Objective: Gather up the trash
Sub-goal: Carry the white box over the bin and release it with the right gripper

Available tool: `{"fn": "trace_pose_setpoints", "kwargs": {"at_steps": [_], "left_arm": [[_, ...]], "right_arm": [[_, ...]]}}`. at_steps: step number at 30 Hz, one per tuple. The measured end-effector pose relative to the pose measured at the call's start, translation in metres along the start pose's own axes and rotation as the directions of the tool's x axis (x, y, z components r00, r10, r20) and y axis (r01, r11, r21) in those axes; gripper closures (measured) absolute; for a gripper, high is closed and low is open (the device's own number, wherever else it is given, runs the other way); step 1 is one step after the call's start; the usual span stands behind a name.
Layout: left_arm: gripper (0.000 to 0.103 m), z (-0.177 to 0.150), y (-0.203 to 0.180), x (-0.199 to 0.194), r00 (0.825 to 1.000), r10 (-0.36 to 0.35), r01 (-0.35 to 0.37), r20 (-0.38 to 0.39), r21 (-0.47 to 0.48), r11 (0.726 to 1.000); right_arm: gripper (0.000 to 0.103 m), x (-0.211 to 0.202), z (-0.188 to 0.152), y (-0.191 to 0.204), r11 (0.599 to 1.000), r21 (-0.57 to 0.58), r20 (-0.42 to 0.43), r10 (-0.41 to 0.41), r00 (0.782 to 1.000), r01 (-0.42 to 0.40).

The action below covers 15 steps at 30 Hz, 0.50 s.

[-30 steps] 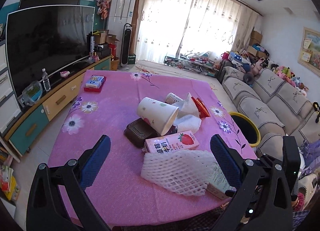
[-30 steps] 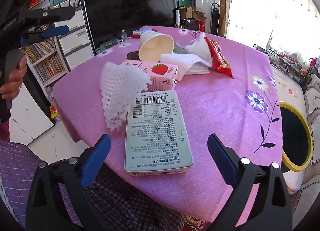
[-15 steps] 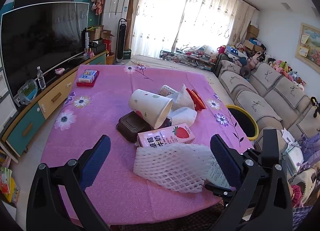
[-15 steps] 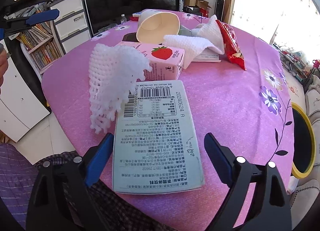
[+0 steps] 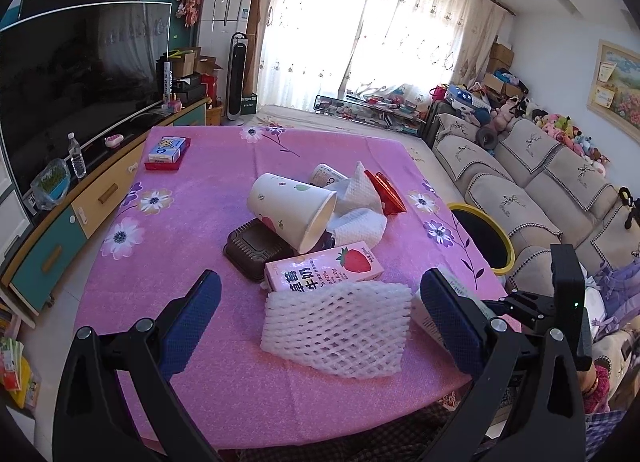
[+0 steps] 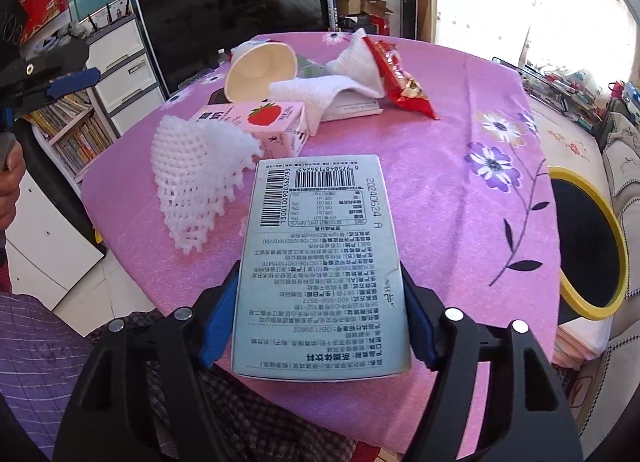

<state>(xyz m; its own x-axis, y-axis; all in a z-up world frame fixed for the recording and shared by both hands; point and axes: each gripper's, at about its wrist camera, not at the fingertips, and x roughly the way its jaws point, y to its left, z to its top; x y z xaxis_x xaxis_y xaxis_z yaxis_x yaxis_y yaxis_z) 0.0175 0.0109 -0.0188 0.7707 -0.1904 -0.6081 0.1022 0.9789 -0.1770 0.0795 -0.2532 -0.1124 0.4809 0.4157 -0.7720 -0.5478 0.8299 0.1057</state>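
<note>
— Where is the pale blue drink carton (image 6: 320,262) found?
— At the counter's (image 6: 460,197) near edge, pinched by the right gripper's (image 6: 320,322) fingers (image 6: 218,326).
— And the left gripper (image 5: 320,326)?
— Its fingers (image 5: 192,322) are spread above the white foam net (image 5: 340,332); a yellow-rimmed bin (image 6: 592,246) is seen right.

A: What is lying nearest the edge?
B: A pale carton (image 6: 320,262), flat, its barcode side facing up, is sitting pinched between the right tool's (image 6: 316,322) pads. White foam netting (image 6: 196,177) is lying beside it, leaning on a pink strawberry milk box (image 6: 260,121).
A: And farther back?
B: A paper cup (image 5: 292,209) is lying tipped on a brown tray (image 5: 252,246), with crumpled tissue (image 5: 356,217) and a red wrapper (image 6: 400,77) alongside.
</note>
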Motion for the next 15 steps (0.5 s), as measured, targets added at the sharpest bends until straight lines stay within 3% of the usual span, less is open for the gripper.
{"fn": "trace_pose_setpoints", "kwargs": {"at_steps": [4, 7, 15], "left_arm": [[0.005, 0.0, -0.002, 0.004, 1.0, -0.001, 0.001, -0.011, 0.002, 1.0], [0.005, 0.0, -0.005, 0.007, 1.0, -0.003, 0.004, -0.017, 0.008, 1.0], [0.005, -0.001, -0.01, 0.015, 0.999, -0.002, 0.003, -0.033, 0.018, 1.0]], "right_arm": [[0.035, -0.019, 0.002, -0.032, 0.996, 0.079, 0.044, -0.051, 0.998, 0.048], [0.035, -0.029, 0.005, -0.071, 0.977, 0.17, 0.055, -0.138, 0.989, 0.127], [0.035, -0.014, 0.012, -0.197, 0.862, 0.388, -0.09, -0.316, 0.944, 0.326]]}}
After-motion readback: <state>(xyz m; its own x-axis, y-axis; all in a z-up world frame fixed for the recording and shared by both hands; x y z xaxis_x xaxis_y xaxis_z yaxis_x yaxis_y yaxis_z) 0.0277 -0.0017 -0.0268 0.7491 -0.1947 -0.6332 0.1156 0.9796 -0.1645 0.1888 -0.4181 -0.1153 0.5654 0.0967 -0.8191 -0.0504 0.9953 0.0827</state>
